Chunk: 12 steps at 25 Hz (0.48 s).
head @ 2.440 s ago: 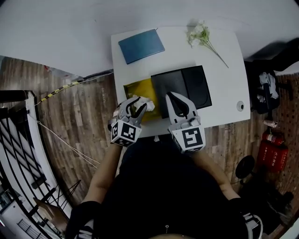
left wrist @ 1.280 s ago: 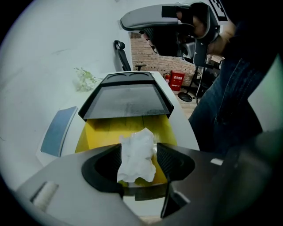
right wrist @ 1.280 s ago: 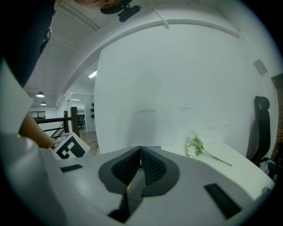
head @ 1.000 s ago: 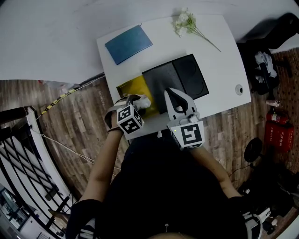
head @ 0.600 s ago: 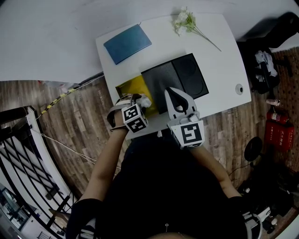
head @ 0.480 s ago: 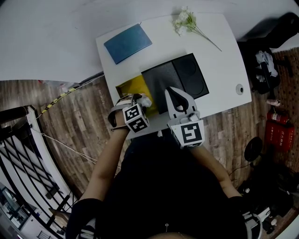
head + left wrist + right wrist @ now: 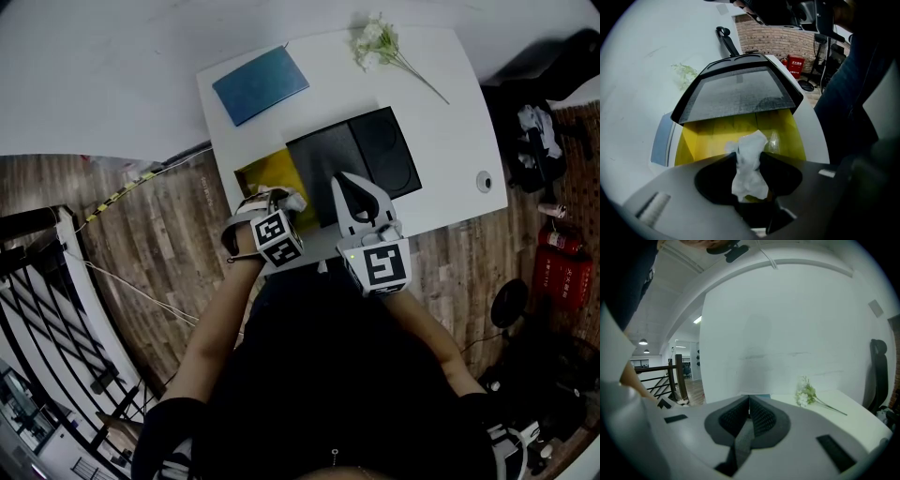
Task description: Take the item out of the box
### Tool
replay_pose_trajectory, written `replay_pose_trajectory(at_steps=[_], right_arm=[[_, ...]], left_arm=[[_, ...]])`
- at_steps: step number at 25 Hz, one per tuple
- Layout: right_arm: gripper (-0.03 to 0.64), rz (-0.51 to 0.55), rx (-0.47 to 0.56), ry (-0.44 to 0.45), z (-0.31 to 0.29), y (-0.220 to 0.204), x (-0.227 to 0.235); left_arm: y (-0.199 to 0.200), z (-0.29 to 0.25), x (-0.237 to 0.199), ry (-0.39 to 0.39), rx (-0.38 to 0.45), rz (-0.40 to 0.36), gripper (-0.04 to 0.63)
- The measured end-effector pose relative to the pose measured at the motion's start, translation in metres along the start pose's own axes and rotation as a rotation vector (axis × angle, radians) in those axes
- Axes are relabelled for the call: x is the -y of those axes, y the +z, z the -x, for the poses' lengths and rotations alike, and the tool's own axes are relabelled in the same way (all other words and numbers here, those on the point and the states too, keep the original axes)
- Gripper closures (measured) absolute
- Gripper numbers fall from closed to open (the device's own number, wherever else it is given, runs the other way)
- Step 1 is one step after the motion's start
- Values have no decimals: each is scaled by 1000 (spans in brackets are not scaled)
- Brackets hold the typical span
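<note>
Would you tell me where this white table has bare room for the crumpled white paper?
Bare patches: the far strip between the blue notebook and the white flower sprig, and the right side between the black box lid and the table edge. The near edge is crowded by the yellow box and lid.

Black top [image 7: 328, 375], pale grey left hand-held gripper [image 7: 280, 201] and right hand-held gripper [image 7: 349, 185], black-and-white marker cubes [image 7: 380, 265], black ribbed pads [image 7: 761, 418]

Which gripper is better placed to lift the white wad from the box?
Left: the left gripper points down into the yellow box; its jaws have just been closing on the white wad. The right gripper is shut.
</note>
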State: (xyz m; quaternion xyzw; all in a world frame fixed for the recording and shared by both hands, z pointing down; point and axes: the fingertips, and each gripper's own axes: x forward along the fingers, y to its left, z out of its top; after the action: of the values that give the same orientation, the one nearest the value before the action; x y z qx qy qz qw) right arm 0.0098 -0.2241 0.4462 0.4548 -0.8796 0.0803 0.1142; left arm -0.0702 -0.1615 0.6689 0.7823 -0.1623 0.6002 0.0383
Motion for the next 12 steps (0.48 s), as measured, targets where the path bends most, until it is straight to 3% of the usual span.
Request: replay_pose_trajectory(at_steps=[12], right_arm=[[604, 12, 12, 13, 7, -1, 5]], left_arm=[[0, 7, -4, 11, -25, 7, 498]])
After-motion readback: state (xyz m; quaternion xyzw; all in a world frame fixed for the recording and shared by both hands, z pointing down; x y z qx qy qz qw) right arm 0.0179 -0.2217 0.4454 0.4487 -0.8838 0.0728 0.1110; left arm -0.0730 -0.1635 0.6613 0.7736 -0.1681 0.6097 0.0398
